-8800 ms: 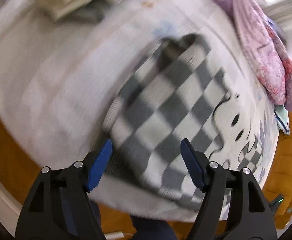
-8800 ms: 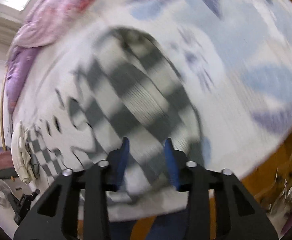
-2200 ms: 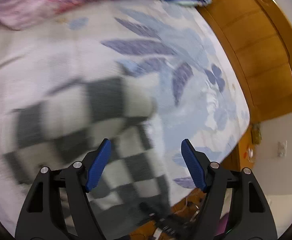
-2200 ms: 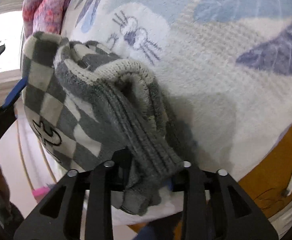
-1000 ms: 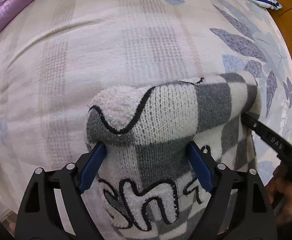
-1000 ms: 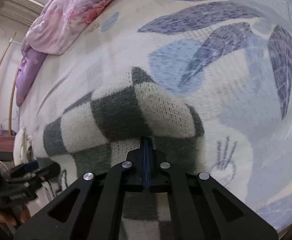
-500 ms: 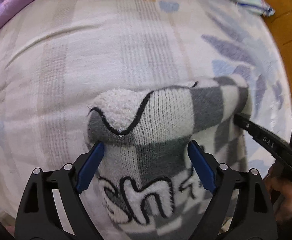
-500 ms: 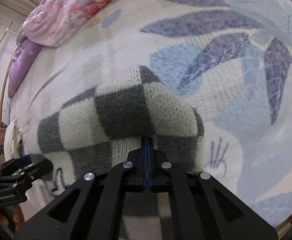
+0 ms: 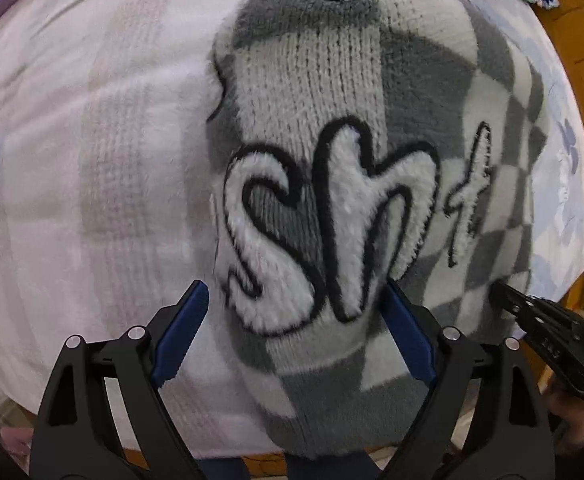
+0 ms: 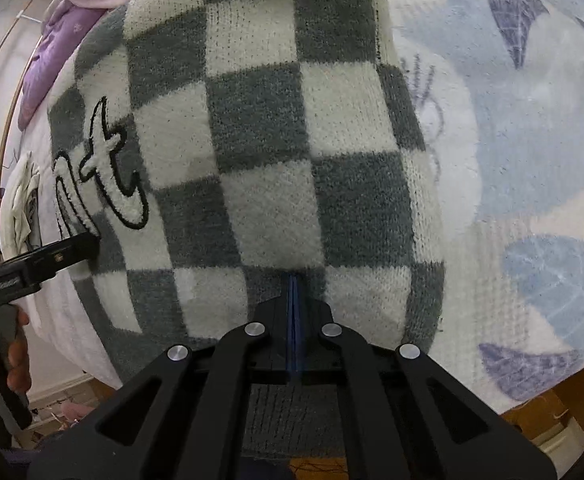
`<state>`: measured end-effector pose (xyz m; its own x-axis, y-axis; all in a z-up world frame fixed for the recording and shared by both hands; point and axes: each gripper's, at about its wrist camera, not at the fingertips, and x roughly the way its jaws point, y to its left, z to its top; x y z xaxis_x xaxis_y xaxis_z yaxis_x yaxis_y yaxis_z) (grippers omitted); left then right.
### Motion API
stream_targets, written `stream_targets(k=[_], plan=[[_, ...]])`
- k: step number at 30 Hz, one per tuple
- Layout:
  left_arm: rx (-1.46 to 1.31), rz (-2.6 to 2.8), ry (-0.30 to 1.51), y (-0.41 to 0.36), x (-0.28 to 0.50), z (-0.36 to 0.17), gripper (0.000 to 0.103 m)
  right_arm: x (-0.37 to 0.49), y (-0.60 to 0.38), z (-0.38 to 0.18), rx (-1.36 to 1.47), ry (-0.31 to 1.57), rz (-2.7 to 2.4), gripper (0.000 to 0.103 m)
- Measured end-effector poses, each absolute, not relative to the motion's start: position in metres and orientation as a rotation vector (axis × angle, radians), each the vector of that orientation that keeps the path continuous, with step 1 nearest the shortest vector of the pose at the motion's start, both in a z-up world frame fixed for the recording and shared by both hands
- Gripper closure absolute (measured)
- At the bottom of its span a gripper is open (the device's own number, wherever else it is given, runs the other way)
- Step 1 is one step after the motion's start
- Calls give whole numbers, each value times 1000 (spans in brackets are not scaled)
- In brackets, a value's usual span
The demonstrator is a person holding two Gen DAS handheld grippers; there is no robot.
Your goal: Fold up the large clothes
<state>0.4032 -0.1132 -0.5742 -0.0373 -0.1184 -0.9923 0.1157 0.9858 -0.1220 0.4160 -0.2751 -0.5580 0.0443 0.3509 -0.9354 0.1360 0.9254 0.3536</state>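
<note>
step: sweater [image 9: 355,184] lies folded on the bed [image 9: 92,140], near its edge | left tool [image 9: 292,336] wide, just been opening, holds nothing | right tool [image 10: 293,304] closed, nothing seen inside | next: likely smooth or fold again

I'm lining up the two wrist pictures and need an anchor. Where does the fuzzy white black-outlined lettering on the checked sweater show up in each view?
Left wrist view: the lettering fills the centre, just above the open left gripper.
Right wrist view: only its end shows, at the left edge of the sweater.
Shared landmark: the sweater's near edge, where the shut right gripper sits; in the left view it enters at lower right.
</note>
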Motion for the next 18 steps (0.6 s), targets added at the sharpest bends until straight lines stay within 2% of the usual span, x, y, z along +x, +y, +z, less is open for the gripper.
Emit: stream_targets(k=[6, 7, 9, 12, 13, 15, 18], plan=[[-83, -198, 1602, -103, 401, -566, 15, 406, -276, -539, 468, 1488, 119, 103], [-118, -206, 1601, -97, 393, -561, 15, 401, -277, -533, 487, 1474, 112, 97], [-163, -238, 1600, -89, 378, -557, 15, 387, -275, -522, 522, 1452, 122, 96], [-182, -266, 1647, -83, 347, -569, 14, 366, -273, -536, 534, 1500, 109, 96], [-193, -262, 1666, -83, 339, -574, 15, 361, -276, -545, 511, 1520, 87, 102], [-296, -263, 1699, -77, 324, -587, 16, 350, -279, -564, 498, 1517, 70, 103], [-436, -234, 1702, -67, 301, -599, 16, 347, -268, -564, 411, 1505, 56, 103]])
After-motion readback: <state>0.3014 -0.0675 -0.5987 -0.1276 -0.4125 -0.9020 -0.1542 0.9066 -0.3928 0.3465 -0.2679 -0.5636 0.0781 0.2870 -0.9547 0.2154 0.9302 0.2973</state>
